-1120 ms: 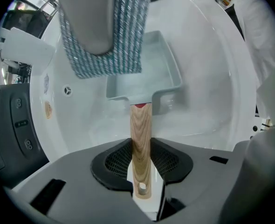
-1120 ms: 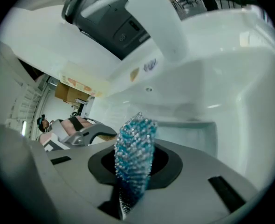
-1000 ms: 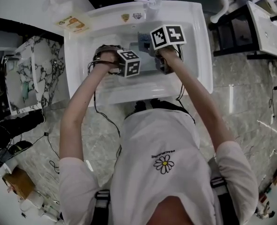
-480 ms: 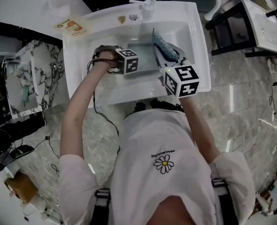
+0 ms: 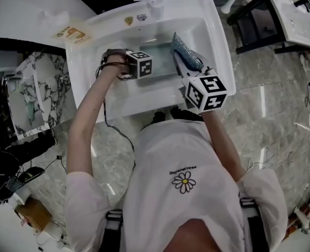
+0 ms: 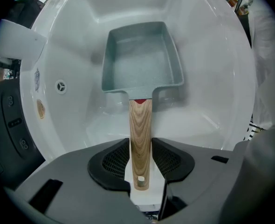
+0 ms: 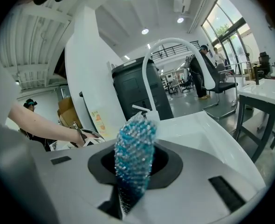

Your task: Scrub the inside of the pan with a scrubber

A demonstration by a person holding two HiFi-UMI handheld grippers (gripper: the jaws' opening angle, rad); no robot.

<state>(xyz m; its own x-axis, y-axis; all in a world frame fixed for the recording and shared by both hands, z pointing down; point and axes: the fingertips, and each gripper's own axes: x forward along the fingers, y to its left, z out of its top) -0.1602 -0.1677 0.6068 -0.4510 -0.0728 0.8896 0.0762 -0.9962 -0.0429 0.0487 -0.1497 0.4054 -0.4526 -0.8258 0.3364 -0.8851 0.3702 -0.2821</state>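
While the pan [image 6: 140,59] is inside the sink [image 6: 216,106], right gripper [image 7: 134,169] clasps scrubber [image 7: 135,141].

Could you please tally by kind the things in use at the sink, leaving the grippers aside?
Pan: 1
Scrubber: 1
Sink: 1
Faucet: 1
Total: 4

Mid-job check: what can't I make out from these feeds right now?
- Head view: much of the pan is covered by the left gripper and the scrubber.
- Left gripper view: the pan's floor looks hazy; residue or sheen, unclear.
- Left gripper view: the jaws have just been opening around the handle; whether the pads press it, unclear.
- Right gripper view: the pan is out of frame.
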